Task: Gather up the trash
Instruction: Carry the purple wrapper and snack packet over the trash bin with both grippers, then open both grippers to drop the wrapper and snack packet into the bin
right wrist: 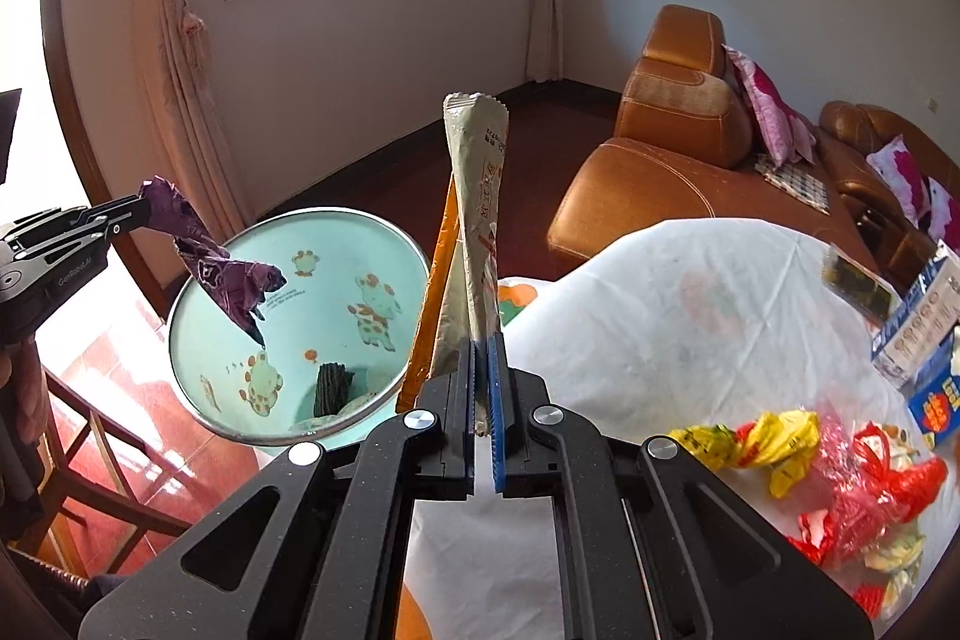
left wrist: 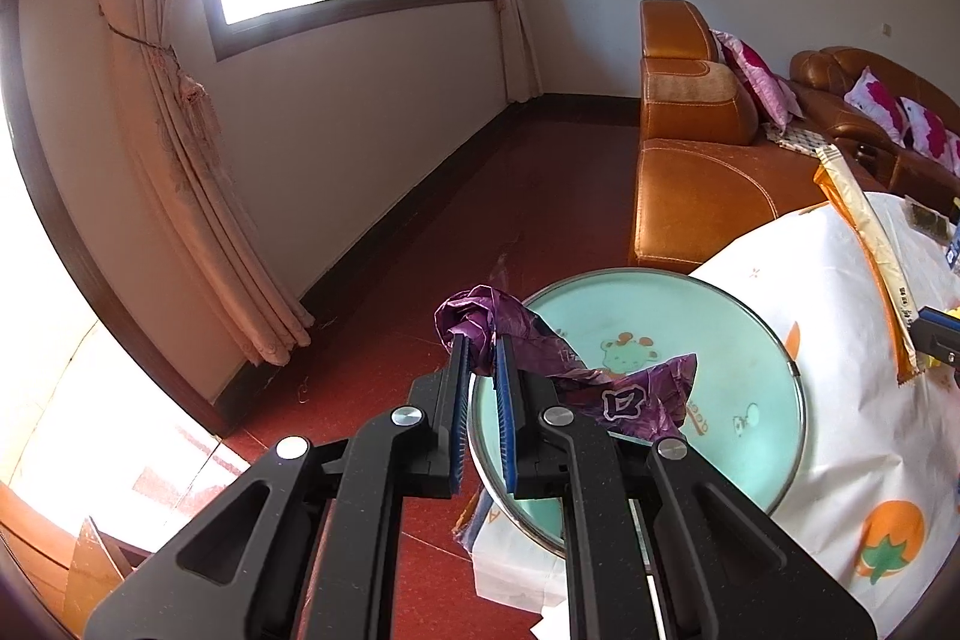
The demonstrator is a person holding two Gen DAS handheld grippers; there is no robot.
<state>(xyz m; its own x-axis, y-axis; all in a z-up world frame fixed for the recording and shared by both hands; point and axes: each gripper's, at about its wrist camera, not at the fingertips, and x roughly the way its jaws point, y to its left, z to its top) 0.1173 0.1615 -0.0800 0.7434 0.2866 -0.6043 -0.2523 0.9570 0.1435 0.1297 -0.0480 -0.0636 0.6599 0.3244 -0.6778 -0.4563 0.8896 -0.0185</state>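
Left wrist view: my left hand-held gripper (left wrist: 480, 346) pinches the purple wrapper (left wrist: 600, 382) over the basin (left wrist: 690, 316); I'd centre it before releasing, my right hand-held gripper (right wrist: 483, 340) clamping the long wrapper (right wrist: 474, 196).

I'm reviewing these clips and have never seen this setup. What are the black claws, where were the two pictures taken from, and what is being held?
There is no robot here: a person carries a two-finger gripper in each hand, and each gripper has a wide-angle camera looking along its fingers. One picture is from the left gripper's camera, the other from the right's.

The left gripper is shut on a crumpled purple wrapper, held above a round mint-green basin with cartoon animals. The right gripper is shut on a long beige and orange snack wrapper standing upright.

A white cloth with orange fruit prints covers the table. On it lie yellow and red wrappers and a blue box. Something dark already lies in the basin.
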